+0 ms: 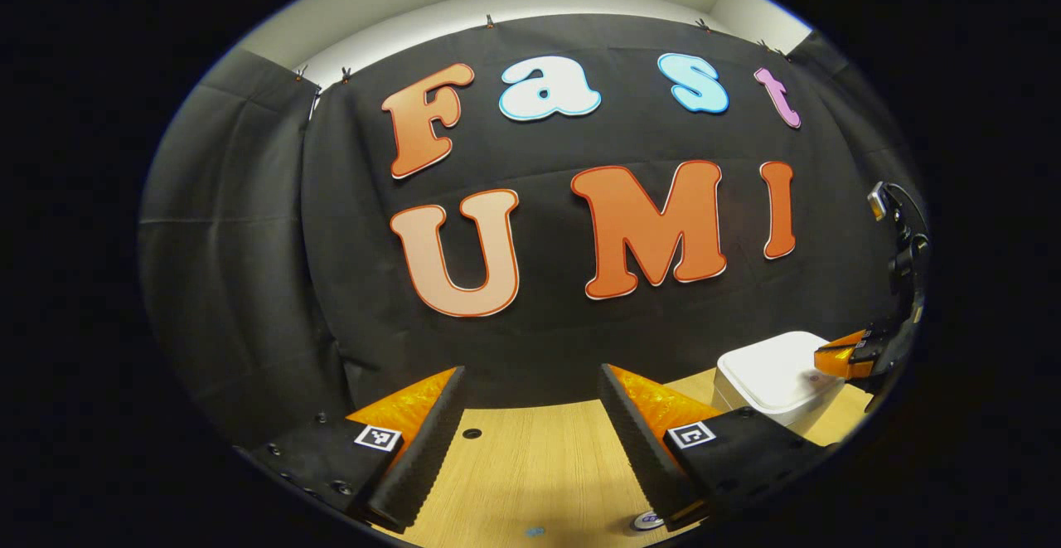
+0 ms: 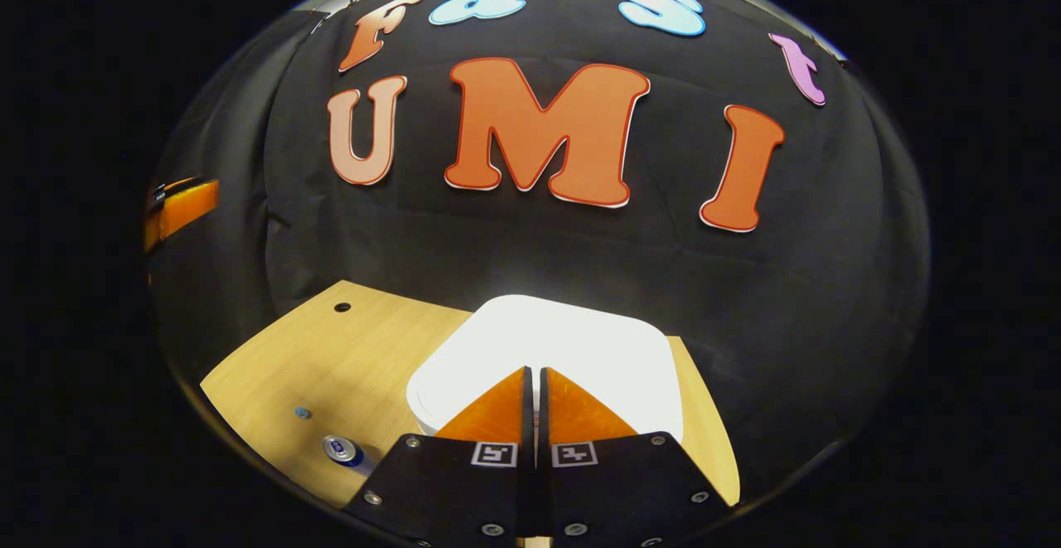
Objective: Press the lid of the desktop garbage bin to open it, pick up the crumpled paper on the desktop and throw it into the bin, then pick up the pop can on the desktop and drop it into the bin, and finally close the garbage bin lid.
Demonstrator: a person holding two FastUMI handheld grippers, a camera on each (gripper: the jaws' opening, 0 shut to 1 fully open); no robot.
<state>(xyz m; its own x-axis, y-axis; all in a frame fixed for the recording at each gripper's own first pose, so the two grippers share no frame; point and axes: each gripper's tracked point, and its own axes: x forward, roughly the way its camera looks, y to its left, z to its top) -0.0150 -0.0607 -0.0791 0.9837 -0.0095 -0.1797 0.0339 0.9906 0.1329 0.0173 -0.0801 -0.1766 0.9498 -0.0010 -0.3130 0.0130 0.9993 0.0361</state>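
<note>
Right gripper view puts the white garbage bin (image 2: pixel 580 341) straight ahead of me on the wooden surface (image 2: pixel 331 349), lid down and flat, so I judge the opening press is the step in hand. My right tool (image 2: pixel 535 382) has its fingers pressed together with nothing between them, their tips over the near edge of the lid; whether they touch it I cannot tell. In the left gripper view the same tool comes at the bin (image 1: pixel 775 374) from the right, just above the lid.

To do this well, I would keep the fingers together as one blunt point, come down square on the lid near its front edge, push briefly and lift off, so the catch can release without the bin sliding across the surface.

My left tool (image 1: pixel 530 424) is spread wide and empty, held above the surface well to the left of the bin. The pop can (image 2: pixel 341 450) lies on its side near the front edge, left of the bin. I cannot make out the crumpled paper from here.
</note>
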